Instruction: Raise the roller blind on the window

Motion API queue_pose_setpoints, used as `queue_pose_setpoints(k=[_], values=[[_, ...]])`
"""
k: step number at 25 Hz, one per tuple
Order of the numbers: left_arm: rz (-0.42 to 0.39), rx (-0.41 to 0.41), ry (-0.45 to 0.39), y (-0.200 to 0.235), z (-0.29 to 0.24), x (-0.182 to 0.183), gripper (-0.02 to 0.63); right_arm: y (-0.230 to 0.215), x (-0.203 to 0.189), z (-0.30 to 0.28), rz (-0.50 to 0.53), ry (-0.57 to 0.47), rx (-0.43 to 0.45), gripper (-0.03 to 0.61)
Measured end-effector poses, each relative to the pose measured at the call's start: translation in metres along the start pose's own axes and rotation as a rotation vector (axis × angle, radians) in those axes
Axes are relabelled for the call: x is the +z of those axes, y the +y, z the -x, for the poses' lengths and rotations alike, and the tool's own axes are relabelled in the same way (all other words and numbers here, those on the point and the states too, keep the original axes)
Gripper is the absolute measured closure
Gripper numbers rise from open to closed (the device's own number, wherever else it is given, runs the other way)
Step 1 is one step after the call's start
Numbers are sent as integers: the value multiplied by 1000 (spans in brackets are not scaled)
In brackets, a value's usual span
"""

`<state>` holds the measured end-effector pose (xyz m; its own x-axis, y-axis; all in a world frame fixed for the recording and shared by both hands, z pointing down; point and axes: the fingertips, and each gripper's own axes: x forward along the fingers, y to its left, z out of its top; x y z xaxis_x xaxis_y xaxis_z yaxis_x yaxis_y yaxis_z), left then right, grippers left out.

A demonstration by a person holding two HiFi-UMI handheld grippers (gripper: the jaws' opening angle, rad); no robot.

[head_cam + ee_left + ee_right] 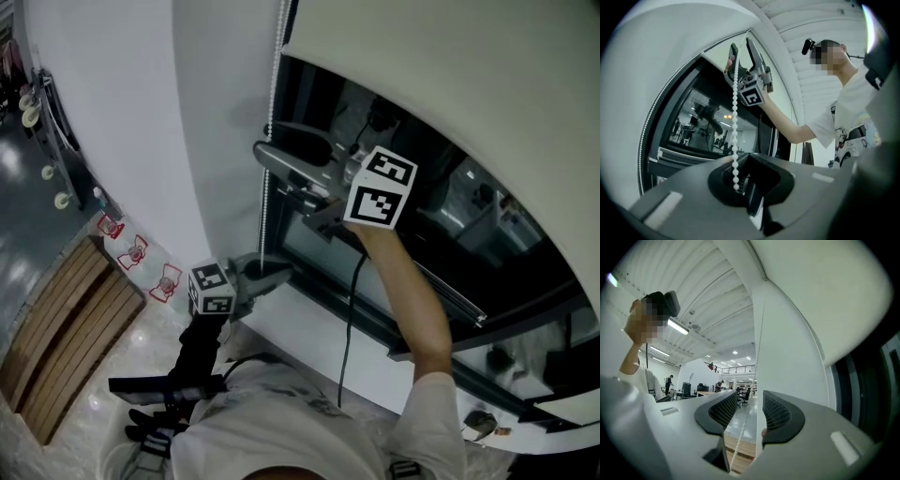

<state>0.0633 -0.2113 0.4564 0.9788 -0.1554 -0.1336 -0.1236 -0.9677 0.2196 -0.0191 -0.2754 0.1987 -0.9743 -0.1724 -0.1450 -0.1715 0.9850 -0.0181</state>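
Pinching the bead chain (735, 117) fast in the left gripper (272, 278), low at 7 o'clock of the head view. Reaching higher, toward 12 o'clock, with the right gripper (277, 173), spread wide around the chain without touching it. Best to close squarely on the beads before freeing the lower grip, then pull straight down beside the window (441, 234). Beyond, at 1 o'clock, leaving the roller blind (450, 84) only part-raised.

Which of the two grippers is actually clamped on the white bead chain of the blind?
The left gripper, the lower one: its jaws are shut on the white bead chain. The right gripper, higher up, stands open around it.
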Motion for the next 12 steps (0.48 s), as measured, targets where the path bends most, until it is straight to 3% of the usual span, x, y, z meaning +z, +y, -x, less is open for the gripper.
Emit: queue_pose_setpoints(k=[7, 12], values=[[2, -2, 5, -1, 1, -2, 615, 9, 82, -17, 108, -77, 55, 439], [4, 6, 3, 1, 4, -1, 617, 14, 115, -28, 171, -74, 85, 440]])
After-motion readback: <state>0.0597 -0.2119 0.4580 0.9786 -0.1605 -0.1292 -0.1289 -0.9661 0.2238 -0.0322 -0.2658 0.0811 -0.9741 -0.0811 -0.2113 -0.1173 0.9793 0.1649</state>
